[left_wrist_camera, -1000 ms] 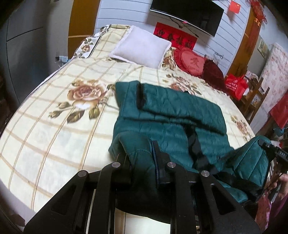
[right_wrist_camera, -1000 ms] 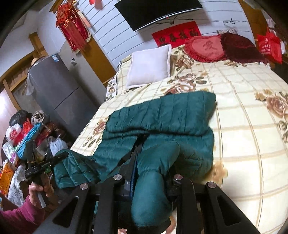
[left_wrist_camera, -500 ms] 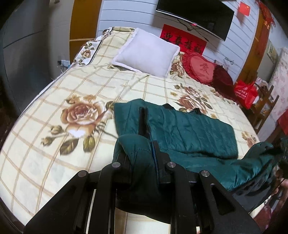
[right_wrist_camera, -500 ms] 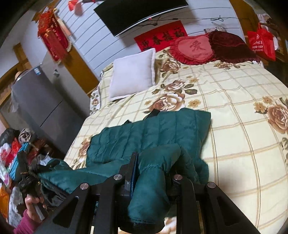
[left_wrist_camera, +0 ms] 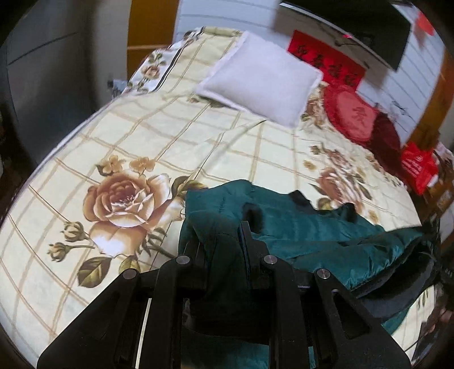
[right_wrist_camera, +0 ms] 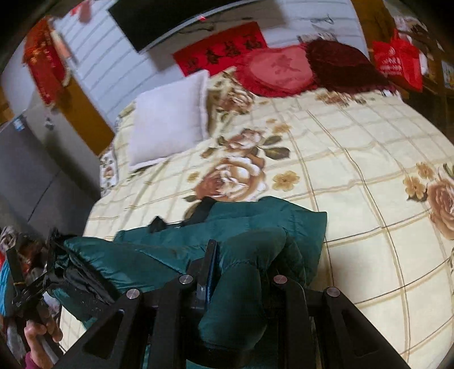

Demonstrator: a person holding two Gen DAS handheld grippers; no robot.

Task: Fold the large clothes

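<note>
A dark green quilted jacket lies on the flowered bedspread, partly folded. My left gripper is shut on one near corner of the jacket and holds it raised. My right gripper is shut on the other near corner of the jacket. The near edge hangs lifted between them, over the flat part. The left gripper also shows in the right wrist view, at the far left, in a hand.
A white pillow and red cushions lie at the head of the bed. A red bag stands at the right side. A grey cabinet stands left of the bed. A television hangs on the wall.
Both grippers have carried the jacket's near edge up and forward toward the head of the bed, so it now covers more of the flat part.
</note>
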